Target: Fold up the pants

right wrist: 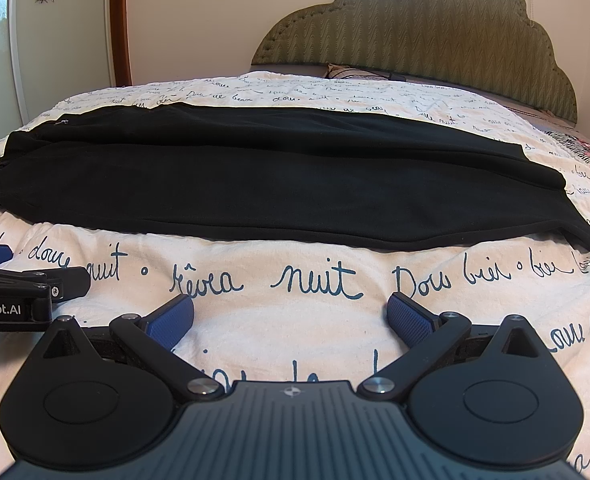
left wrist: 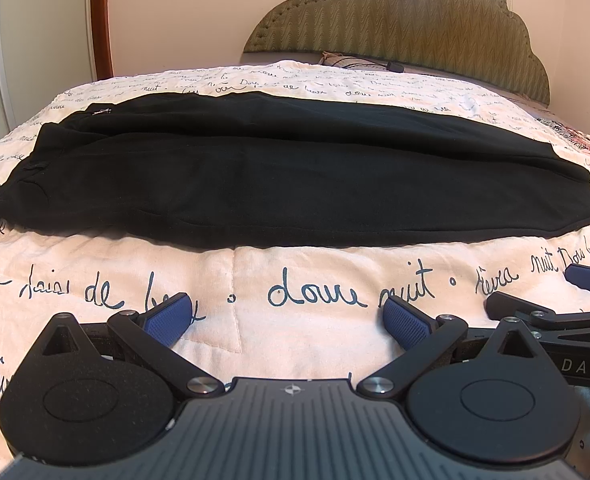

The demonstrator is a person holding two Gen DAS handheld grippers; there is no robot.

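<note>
The left hand-held gripper (left wrist: 285, 316) and right hand-held gripper (right wrist: 291, 316) are held released, side by side, above the quilt (right wrist: 295, 344). The black pants (left wrist: 279, 184) are laid lengthwise across the bed, legs stacked. If only the top layer were pinched, the legs would likely be dragged apart, spoiling the fold.

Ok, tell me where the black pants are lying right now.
The black pants lie flat across the script-printed quilt, in the middle of both wrist views, between the open left gripper and right gripper and the green headboard.
</note>
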